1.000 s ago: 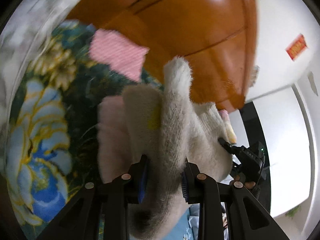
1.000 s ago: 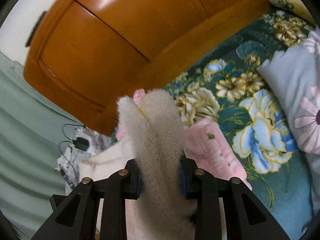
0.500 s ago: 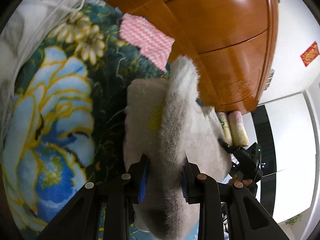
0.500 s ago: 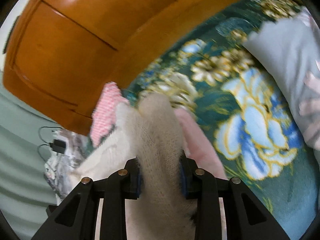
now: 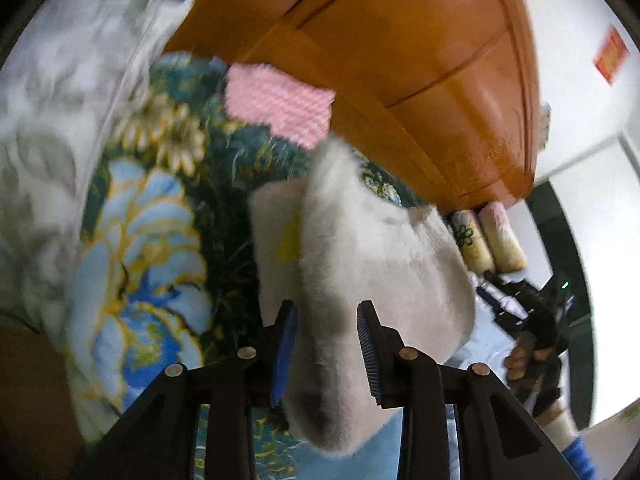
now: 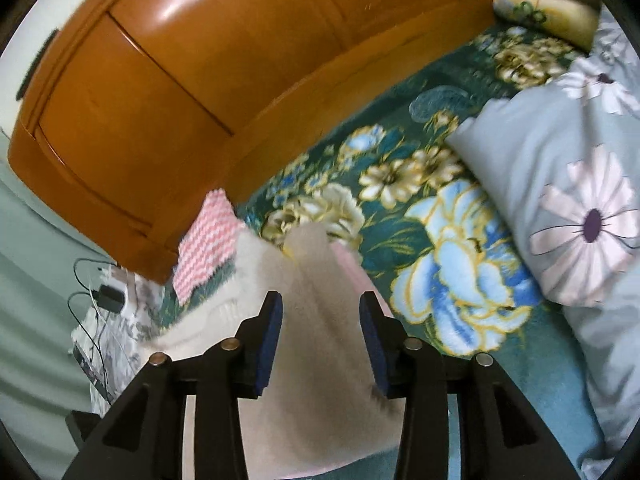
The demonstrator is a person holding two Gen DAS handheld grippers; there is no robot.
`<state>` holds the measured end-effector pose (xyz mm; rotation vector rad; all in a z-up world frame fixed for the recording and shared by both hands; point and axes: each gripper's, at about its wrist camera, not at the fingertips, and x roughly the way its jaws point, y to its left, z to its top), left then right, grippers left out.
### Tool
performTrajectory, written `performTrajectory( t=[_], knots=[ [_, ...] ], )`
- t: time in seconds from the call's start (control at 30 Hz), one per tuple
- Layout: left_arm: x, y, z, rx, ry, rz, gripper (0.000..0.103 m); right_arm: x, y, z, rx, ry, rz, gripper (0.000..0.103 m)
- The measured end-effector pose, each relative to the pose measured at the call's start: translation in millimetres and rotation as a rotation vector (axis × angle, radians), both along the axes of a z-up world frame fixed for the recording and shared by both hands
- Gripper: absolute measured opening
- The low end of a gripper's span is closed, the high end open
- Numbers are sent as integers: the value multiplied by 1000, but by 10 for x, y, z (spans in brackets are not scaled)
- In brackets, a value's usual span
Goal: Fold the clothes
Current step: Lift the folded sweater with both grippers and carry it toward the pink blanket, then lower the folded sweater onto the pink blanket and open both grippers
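L tool: pads now stand apart w/ a gap each side of the cream sweater; half a sec ago they pinched it tight. So grip is let go, fabric only lies between the jaws.
Sweater: bunched in a soft heap on the floral bedspread, near the bed's edge by the wooden wardrobe. A pink garment shows under it in the right view.
Pink knit piece: lies flat on the bed beyond the sweater, apart from it.
R tool: also spread wider than 0.5 s back, pads clear of the cloth; sweater slack between them, not lifted.
Pillow: far right on bed, well away.
Meaning: both ends released at once, so prob. this fold is laid down; whether more folds are needed, can't tell, heap looks loose.
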<state>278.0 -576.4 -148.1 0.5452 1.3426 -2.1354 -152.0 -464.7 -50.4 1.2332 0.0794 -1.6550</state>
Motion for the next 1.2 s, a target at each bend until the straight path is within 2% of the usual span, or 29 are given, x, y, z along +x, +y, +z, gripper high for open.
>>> performTrajectory(
  t=[0.13, 0.23, 0.33, 0.43, 0.6, 0.67, 0.8, 0.93, 1.0, 1.1, 1.2],
  knots=[
    [-316, 72, 245, -152, -78, -87, 36, 302, 1, 75, 19, 80, 67, 41],
    [-490, 55, 233, -178, -99, -126, 36, 559, -67, 37, 54, 164, 142, 41],
    [-547, 14, 131, -191, -123, -131, 36, 599, -130, -97, 93, 231, 149, 41],
    [-535, 12, 42, -192, -164, -117, 36, 509, -141, -293, 122, 219, 113, 41],
    [-426, -68, -114, -118, -157, -72, 37, 493, -146, -472, 144, 224, 92, 41],
    [-438, -55, -132, -115, -164, -69, 37, 521, -161, -508, 162, 238, 91, 42],
    [-456, -24, -97, -134, -192, -78, 37, 629, -153, -425, 183, 277, 76, 42],
    [-339, 51, -30, -124, -176, -86, 37, 849, 88, -172, 93, 282, 55, 42],
    [-269, 139, -31, -118, -178, -90, 39, 1007, 265, -156, 79, 269, 44, 42],
    [-148, 299, -66, -109, -186, -97, 43, 1225, 500, -262, 109, 235, 2, 42],
    [-82, 424, -67, -123, -205, -115, 48, 1412, 742, -416, 120, 141, -84, 42]
  ],
)
